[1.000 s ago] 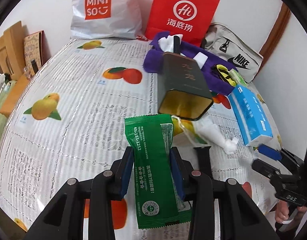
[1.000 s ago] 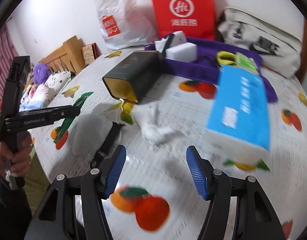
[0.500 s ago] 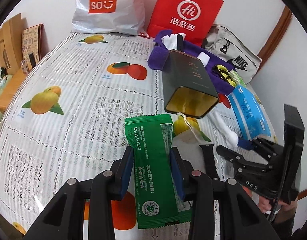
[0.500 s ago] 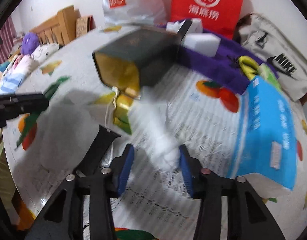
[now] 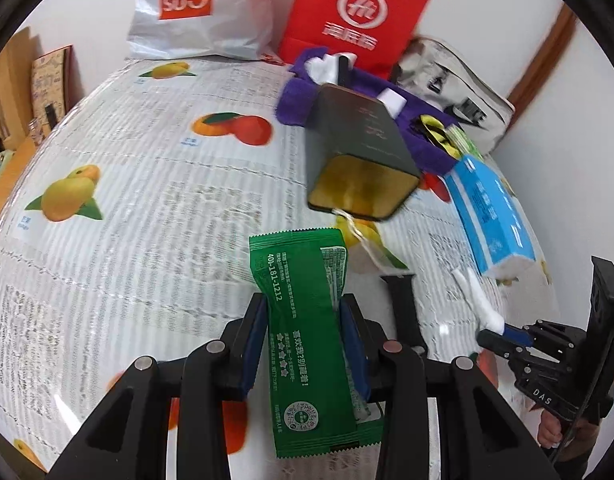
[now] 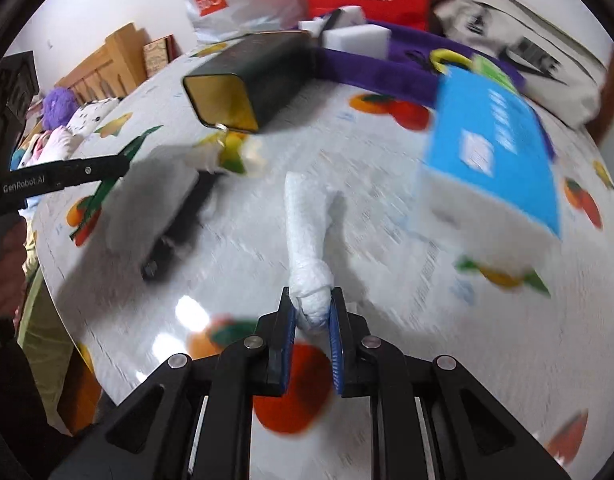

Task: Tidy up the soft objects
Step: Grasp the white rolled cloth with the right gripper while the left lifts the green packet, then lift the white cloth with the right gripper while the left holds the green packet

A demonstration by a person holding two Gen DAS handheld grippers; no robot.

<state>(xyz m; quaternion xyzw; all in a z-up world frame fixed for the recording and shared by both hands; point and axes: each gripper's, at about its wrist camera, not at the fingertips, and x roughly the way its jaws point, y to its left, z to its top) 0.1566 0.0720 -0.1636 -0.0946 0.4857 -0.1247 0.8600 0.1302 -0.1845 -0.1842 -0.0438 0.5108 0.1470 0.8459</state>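
Right wrist view shows our right claw (image 6: 311, 314), its jaws having just been closing, now clamped on the near end of the white rolled cloth (image 6: 307, 232) lying at centre frame on the table (image 6: 387, 208). Our left claw (image 5: 305, 340) is clamped on the green sachet (image 5: 307, 344), low in its frame. We judge the pickup is in hand; next comes lifting the cloth toward the dark open tin (image 6: 247, 84), upper left.

Right gripper (image 6: 311, 312): jaws have just been closing, blue pads now pinching near end of a white twisted cloth roll (image 6: 307, 236) lying on the fruit-print tablecloth (image 6: 387, 208). Blue tissue pack (image 6: 491, 152) to its right, black tin (image 6: 251, 80) beyond.
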